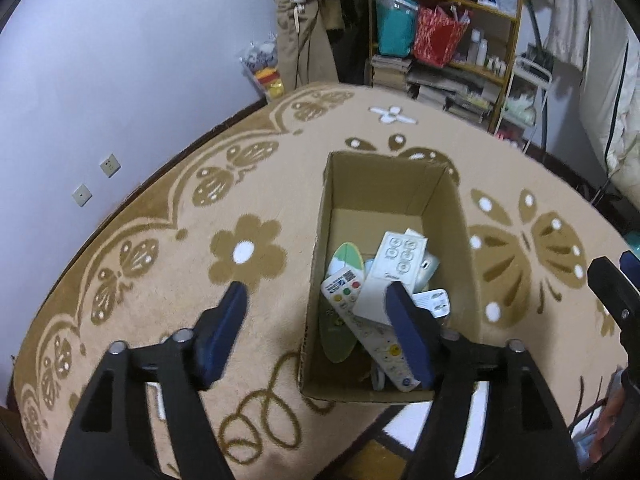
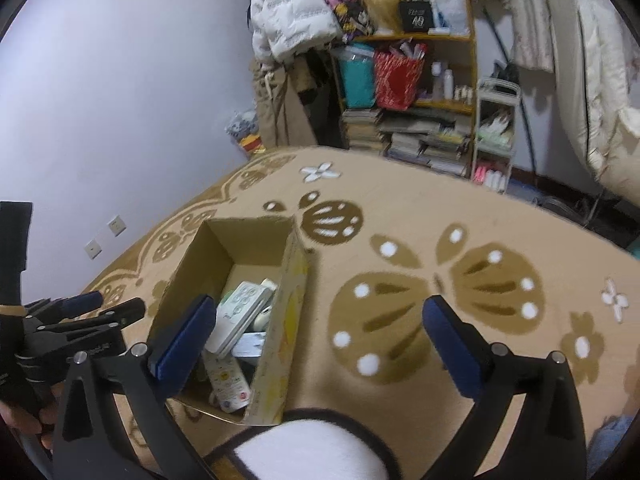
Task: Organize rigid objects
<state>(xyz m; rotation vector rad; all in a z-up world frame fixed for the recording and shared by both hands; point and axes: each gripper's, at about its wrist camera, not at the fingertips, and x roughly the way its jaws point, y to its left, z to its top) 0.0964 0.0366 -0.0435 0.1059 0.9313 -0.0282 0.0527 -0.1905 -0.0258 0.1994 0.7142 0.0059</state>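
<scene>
Smooth plastic remotes in an oblong cardboard box (plush carpet); both grippers' fingers spread, empty.

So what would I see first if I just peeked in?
Probably the open cardboard box in the middle of the tan butterfly carpet, with white remote controls piled inside. Both claws, left and right, hang open and empty above it.
</scene>
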